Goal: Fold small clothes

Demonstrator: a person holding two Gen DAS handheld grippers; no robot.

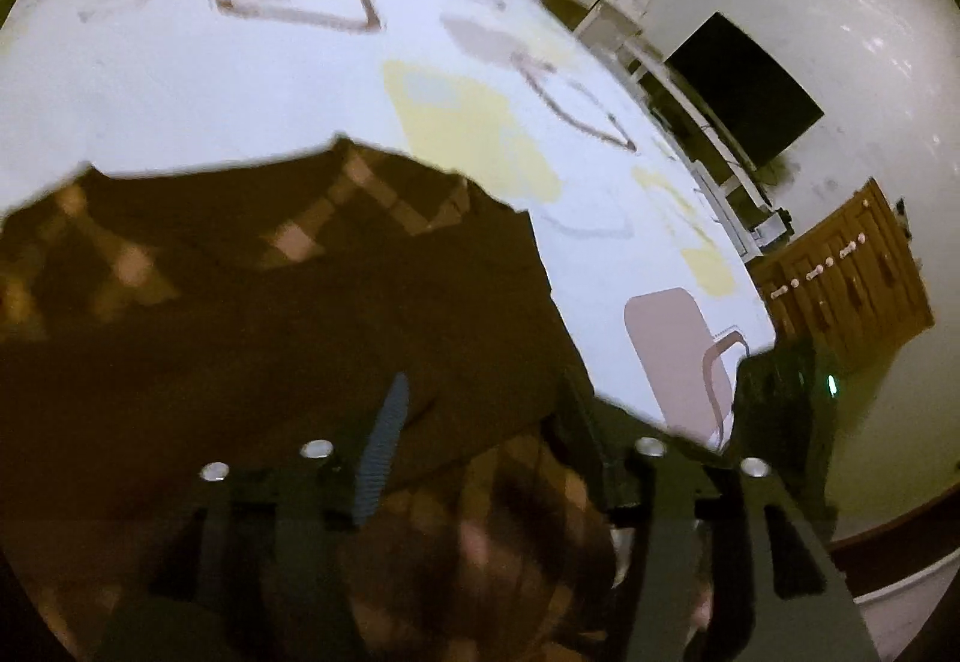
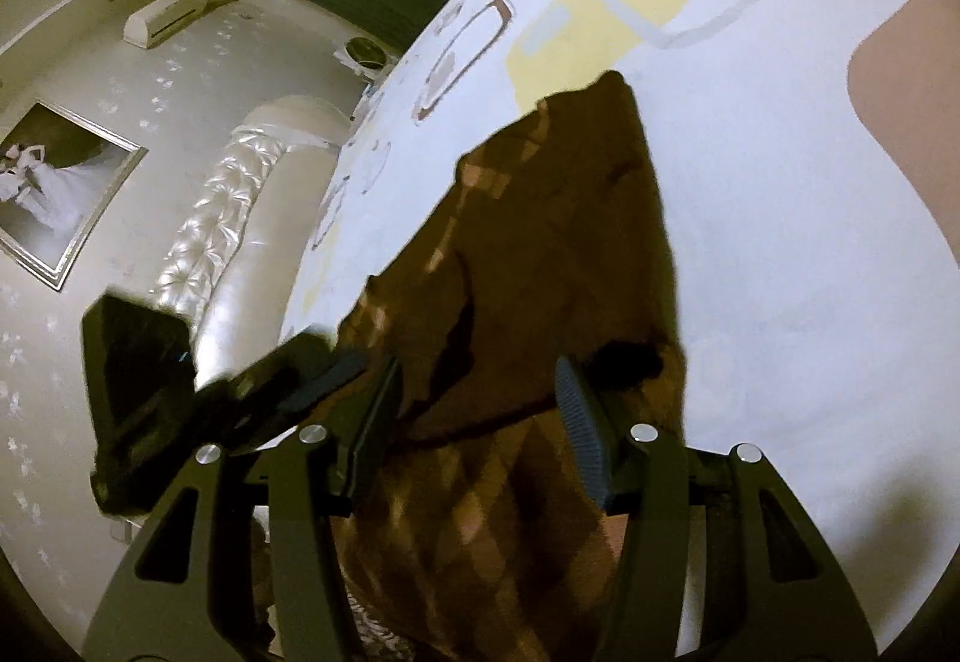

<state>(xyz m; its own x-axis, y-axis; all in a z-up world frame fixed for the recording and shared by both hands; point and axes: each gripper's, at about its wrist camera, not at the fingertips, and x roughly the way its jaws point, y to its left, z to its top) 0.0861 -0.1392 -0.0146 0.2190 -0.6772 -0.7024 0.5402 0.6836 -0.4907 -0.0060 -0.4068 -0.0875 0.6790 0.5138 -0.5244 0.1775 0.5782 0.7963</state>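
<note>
Right wrist view: brown checked garment point(image 2: 540, 254) flat on patterned bedsheet point(image 2: 780, 242), right gripper point(image 2: 480, 410) spread astride its near edge, left gripper point(image 1: 510, 458) likewise spread above cloth, so risking a slipped, skewed fold if only one layer gets caught.

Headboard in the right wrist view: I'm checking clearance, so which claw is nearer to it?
Left. The left claw sits at the brown checked garment's edge on the headboard side; the right claw straddles the garment farther from it.
</note>
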